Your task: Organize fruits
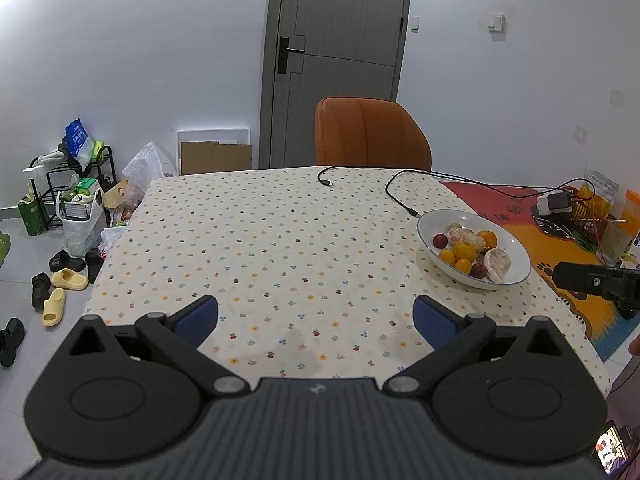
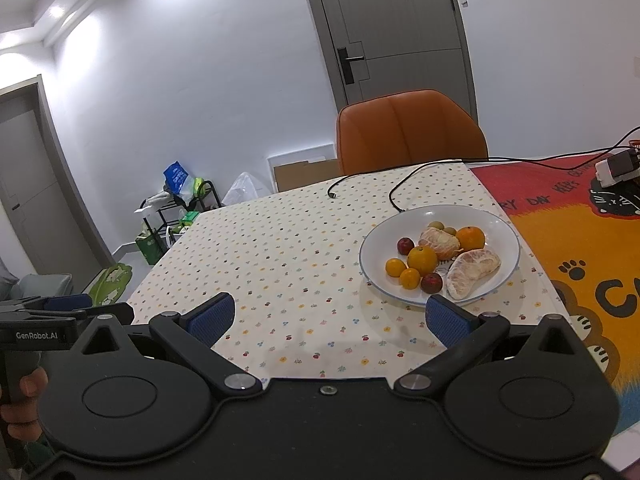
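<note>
Fruits [image 2: 438, 258] lie together in a white plate [image 2: 508, 236], which fits a job done, or one where they wait to be sorted out. From the fingers outward: the right gripper [image 2: 328, 322] hangs spread wide and empty just short of the plate's near rim, likely placed to reach or to have let go. The left gripper [image 1: 316, 316] is likewise parted and empty over bare cloth, well away from the plate. Oranges, dark plums and peeled citrus pieces touch one another. The dotted tablecloth [image 1: 280, 240] carries black cables [image 1: 400, 188]; beyond stand an orange chair [image 1: 372, 136] and a grey door [image 1: 340, 40].
</note>
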Action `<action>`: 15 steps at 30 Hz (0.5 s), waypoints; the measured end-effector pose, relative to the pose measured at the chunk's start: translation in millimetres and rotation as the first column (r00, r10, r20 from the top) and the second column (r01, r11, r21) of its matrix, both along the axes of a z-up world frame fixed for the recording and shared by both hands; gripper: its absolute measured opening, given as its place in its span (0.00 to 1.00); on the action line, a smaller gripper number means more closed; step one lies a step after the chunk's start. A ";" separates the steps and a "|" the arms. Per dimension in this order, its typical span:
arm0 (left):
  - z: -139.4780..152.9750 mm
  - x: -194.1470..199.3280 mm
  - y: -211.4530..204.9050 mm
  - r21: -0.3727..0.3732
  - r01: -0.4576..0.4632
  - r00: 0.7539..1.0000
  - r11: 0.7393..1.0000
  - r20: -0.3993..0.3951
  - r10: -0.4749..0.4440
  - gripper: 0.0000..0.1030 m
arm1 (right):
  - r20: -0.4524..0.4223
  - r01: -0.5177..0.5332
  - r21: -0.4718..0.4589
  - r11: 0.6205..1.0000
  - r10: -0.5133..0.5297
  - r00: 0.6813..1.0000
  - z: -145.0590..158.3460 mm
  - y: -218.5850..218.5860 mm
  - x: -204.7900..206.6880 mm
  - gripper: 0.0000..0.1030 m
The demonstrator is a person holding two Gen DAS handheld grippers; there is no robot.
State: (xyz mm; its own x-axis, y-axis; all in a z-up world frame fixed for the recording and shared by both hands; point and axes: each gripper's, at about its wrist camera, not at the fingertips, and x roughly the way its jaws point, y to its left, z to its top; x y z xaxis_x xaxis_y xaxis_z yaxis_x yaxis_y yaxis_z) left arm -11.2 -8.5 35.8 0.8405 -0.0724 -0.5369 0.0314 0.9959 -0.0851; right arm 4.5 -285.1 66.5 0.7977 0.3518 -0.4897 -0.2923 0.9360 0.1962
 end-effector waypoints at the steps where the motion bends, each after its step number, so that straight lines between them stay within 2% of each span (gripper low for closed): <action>1: 0.0 0.0 0.0 0.000 0.001 1.000 1.000 0.000 -0.001 1.00 | 0.000 0.001 -0.001 1.000 -0.001 1.000 0.0 0.1 0.0 1.00; 15: 0.1 -0.9 -0.1 0.002 0.001 1.000 1.000 0.001 -0.001 1.00 | 0.000 -0.001 -0.001 1.000 0.001 1.000 0.3 0.1 -0.8 1.00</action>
State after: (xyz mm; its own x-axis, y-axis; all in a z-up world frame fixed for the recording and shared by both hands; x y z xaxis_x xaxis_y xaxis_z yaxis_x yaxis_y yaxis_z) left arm -12.1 -8.6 35.9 0.8411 -0.0725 -0.5360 0.0326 0.9960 -0.0835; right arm 3.7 -285.0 66.9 0.7972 0.3523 -0.4903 -0.2933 0.9358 0.1954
